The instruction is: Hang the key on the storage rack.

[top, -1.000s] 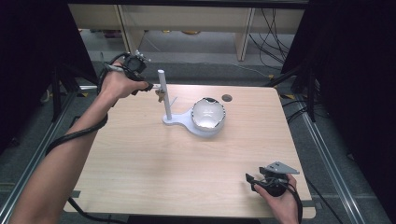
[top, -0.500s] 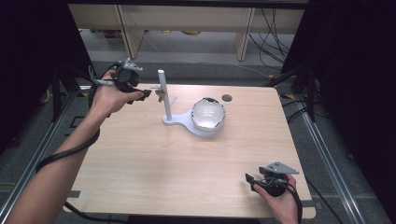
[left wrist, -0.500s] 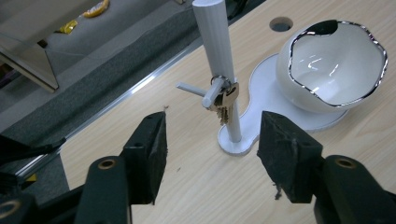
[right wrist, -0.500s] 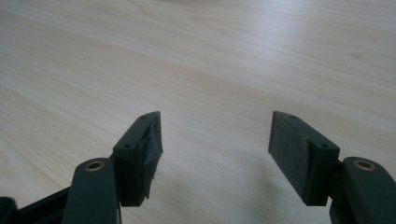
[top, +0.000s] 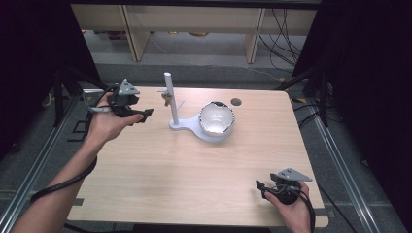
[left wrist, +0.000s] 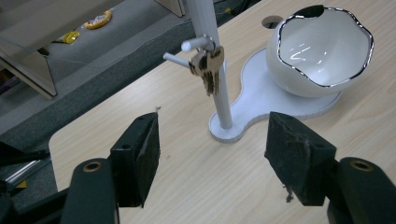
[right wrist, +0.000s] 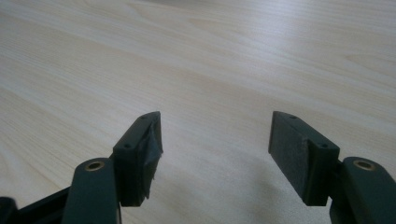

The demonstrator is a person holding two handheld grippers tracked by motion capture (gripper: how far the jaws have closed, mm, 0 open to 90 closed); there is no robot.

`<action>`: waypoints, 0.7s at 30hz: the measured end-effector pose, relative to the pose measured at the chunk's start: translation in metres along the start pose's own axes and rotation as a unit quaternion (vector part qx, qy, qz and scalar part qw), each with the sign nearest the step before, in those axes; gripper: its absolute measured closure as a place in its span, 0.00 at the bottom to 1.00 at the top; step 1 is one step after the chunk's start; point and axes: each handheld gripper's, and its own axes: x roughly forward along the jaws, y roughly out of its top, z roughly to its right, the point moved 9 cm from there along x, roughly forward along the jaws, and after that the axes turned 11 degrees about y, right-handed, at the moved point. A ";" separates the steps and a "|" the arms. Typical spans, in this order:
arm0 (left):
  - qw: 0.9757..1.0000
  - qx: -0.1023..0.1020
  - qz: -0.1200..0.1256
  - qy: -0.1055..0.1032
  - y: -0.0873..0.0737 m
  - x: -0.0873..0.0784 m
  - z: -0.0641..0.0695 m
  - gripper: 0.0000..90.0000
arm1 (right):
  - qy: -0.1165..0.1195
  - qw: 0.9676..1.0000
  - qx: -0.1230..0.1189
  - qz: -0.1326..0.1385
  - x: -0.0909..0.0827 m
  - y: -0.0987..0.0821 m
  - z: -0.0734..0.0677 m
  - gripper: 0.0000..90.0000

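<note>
Just off the surface's edge at about ten o'clock, the left gripper is held in the person's left hand, aimed toward the white key stand; its jaws have just been opening and now stand spread wide with nothing between them; in the left gripper view the gripper frames the foot of the stand's post; a bunch of brass keys hangs from a short white peg on that post, clear of both jaws; the keys sit toward eleven o'clock from the surface's centre; on the same white base just at the post's three o'clock side rests a white bowl with a wavy silver rim, empty; the right gripper lies low at about five o'clock, in the right hand; its jaws stand spread over bare wood.
</note>
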 end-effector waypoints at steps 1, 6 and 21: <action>1.000 -0.002 0.002 0.001 -0.005 -0.001 0.001 0.38 | -0.002 1.000 0.005 0.006 0.001 0.000 -0.001 0.40; 1.000 -0.022 0.010 0.003 -0.028 -0.003 0.005 0.37 | -0.011 1.000 0.009 0.004 0.000 0.000 -0.001 0.40; 0.997 -0.075 0.000 0.031 -0.122 0.003 0.019 0.38 | -0.013 1.000 -0.008 0.004 0.001 0.001 0.001 0.40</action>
